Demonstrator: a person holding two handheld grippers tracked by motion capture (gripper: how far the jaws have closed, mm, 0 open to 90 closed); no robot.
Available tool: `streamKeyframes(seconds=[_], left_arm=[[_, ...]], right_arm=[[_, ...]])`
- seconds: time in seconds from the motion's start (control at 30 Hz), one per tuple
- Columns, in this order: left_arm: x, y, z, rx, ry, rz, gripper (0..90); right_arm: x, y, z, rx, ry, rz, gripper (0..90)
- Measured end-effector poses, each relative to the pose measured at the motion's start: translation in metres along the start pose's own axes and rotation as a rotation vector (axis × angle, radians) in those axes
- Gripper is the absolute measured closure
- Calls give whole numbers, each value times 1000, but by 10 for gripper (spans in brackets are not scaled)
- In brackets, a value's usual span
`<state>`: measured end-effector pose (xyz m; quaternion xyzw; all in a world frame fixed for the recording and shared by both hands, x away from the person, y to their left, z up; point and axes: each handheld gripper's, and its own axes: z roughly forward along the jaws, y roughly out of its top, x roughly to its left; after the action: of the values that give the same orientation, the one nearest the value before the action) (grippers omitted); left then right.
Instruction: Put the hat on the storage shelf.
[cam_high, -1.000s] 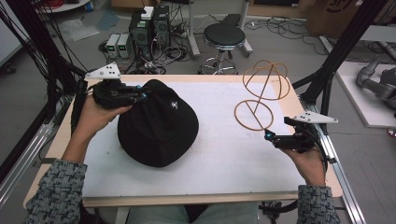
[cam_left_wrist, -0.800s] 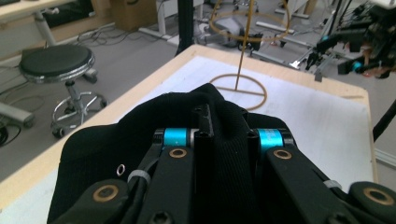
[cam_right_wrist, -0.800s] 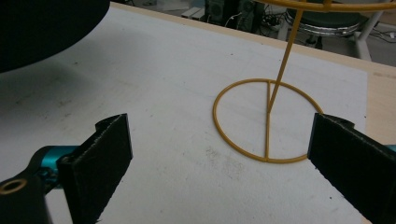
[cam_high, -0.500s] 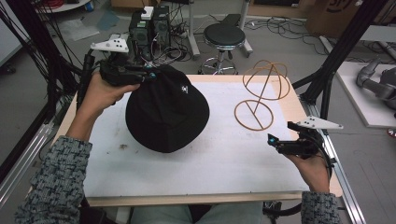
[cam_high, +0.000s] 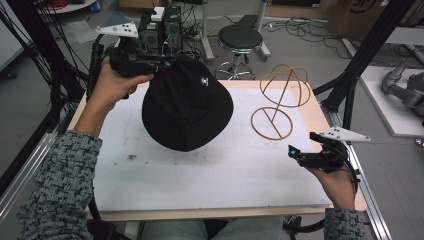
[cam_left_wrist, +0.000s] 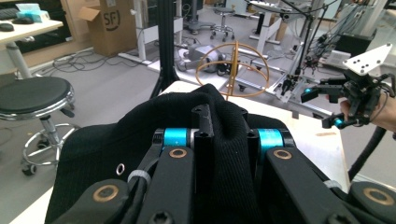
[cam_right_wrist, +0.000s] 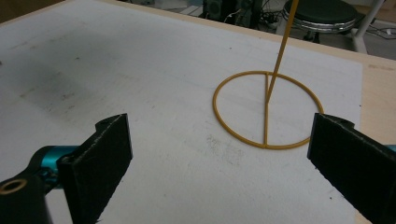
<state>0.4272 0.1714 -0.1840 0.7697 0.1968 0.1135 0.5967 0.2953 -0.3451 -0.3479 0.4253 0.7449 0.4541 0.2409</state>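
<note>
Two grippers are mine, and from the high view my left gripper (cam_high: 162, 62), upper left of the frame, has its jaws clamped on the brim of the black hat (cam_high: 187, 107), which hangs clear above the white surface (cam_high: 200, 170); the wire hat stand (cam_high: 282, 102) waits right of centre. Left gripper view: fabric bunches between my jaws, stand ahead. Right gripper view: my right gripper (cam_right_wrist: 219, 168) has its jaws wide apart near the stand's base ring. Carrying is the step, I judge; next I must bring the crown over the stand's top.

Grey tweed sleeves (cam_high: 55, 180) — black fingers (cam_right_wrist: 100, 154)
</note>
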Motion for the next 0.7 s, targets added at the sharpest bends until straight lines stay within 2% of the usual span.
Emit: streamKeyframes(seconds=[0.23,0.43,0.7], left_arm=[[-4,36,5,0,-1,48,815],[-10,65,19,1,-20,84,815],[-15,87,47,-29,-63,83,815]], right_arm=[[1,0,4,8,10,1,63],[1,0,4,9,11,-3,63],[1,-3,-1,1,12,-2,62]])
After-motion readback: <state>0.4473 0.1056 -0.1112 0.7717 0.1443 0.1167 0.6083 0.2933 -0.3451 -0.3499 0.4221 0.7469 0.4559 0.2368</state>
